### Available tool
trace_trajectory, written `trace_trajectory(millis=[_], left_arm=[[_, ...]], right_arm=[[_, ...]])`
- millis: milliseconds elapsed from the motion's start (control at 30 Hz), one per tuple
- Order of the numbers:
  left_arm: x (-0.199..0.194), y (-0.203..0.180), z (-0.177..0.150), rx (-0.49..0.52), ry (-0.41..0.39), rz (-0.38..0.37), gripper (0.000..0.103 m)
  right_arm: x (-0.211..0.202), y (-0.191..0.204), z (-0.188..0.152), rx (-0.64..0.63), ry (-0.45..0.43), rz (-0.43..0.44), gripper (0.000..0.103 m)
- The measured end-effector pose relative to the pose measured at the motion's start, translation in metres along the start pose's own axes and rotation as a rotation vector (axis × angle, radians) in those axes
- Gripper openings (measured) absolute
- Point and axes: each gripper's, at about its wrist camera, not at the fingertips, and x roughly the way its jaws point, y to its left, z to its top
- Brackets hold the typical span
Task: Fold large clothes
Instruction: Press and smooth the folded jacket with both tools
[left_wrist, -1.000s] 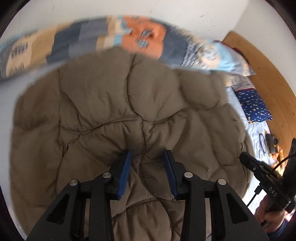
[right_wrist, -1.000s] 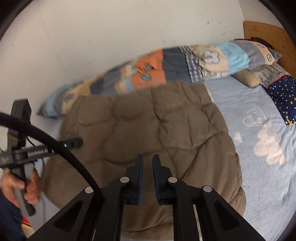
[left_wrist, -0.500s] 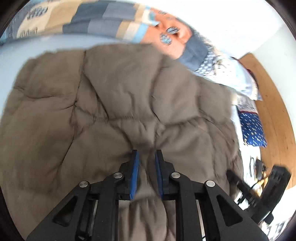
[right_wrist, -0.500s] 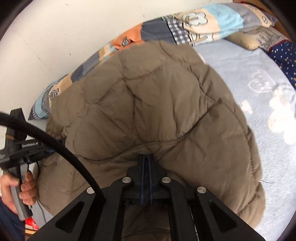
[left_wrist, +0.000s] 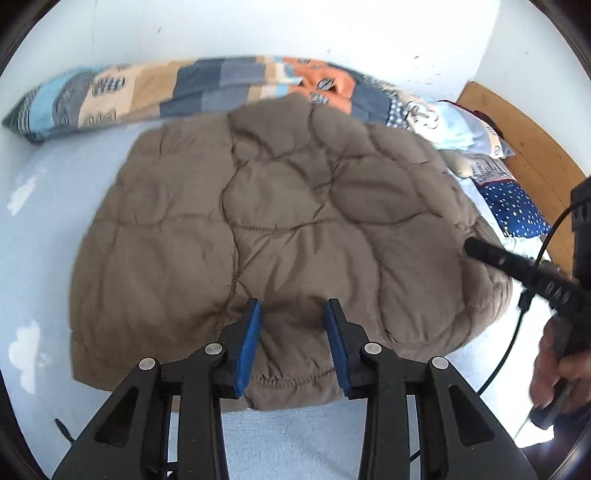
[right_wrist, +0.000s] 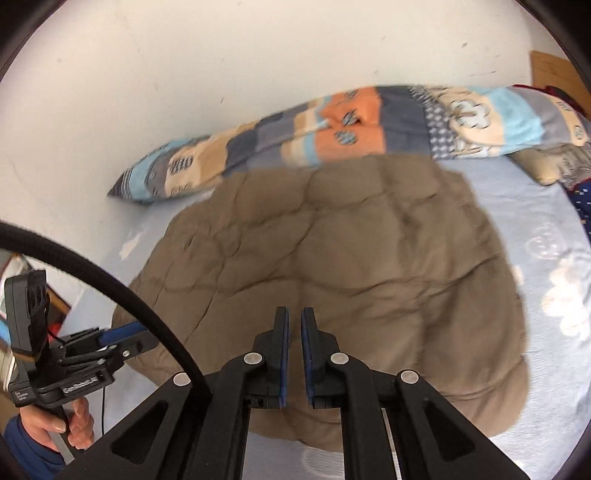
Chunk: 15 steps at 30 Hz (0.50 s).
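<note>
A brown quilted jacket (left_wrist: 295, 221) lies folded in a flat bundle on the light blue sheet; it fills the middle of the right wrist view (right_wrist: 351, 266) too. My left gripper (left_wrist: 291, 306) hovers over the jacket's near hem. Its jaws are opening, and the blue pads stand apart, clear of the fabric below. My right gripper (right_wrist: 293, 314) is over the near edge, its jaws opening to a narrow slit with nothing pinched. The right gripper (left_wrist: 480, 251) reaches the jacket's right side, and the left gripper (right_wrist: 125, 332) its left side.
A rolled patchwork quilt (left_wrist: 184, 88) lies along the white wall behind the jacket. A navy starred pillow (left_wrist: 517, 210) and a wooden headboard (left_wrist: 535, 147) are at the right. The cloud-print sheet (right_wrist: 554, 266) surrounds the jacket. A hand (right_wrist: 55, 424) holds the left handle.
Half a second ago both grippers were shut on raised jacket fabric. Now both have let go and drawn back, and the jacket lies flat on the bed.
</note>
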Motion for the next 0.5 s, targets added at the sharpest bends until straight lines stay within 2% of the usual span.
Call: trace_trajectory(millis=[67,133,233,333,500], left_arm=[[0.010,0.005,0.002,-0.027,0.030,-0.010,0.034],[0.021,0.010,0.003,-0.049,0.062,-0.021,0.035],[0.035,0.013,0.004,-0.059,0.088,-0.027,0.035],[0.038,0.012,0.002,-0.057,0.092,-0.018,0.035],[0.044,0.013,0.000,-0.067,0.112,-0.013,0.036]], right_arm=[[0.019,0.004,-0.004,-0.009,0.027,-0.011,0.007],[0.045,-0.002,-0.008,0.003,0.095,-0.050,0.006],[0.067,-0.019,-0.014,0.068,0.142,-0.036,0.001],[0.076,-0.027,-0.015,0.110,0.165,-0.018,0.000],[0.077,-0.024,-0.018,0.089,0.172,-0.034,0.000]])
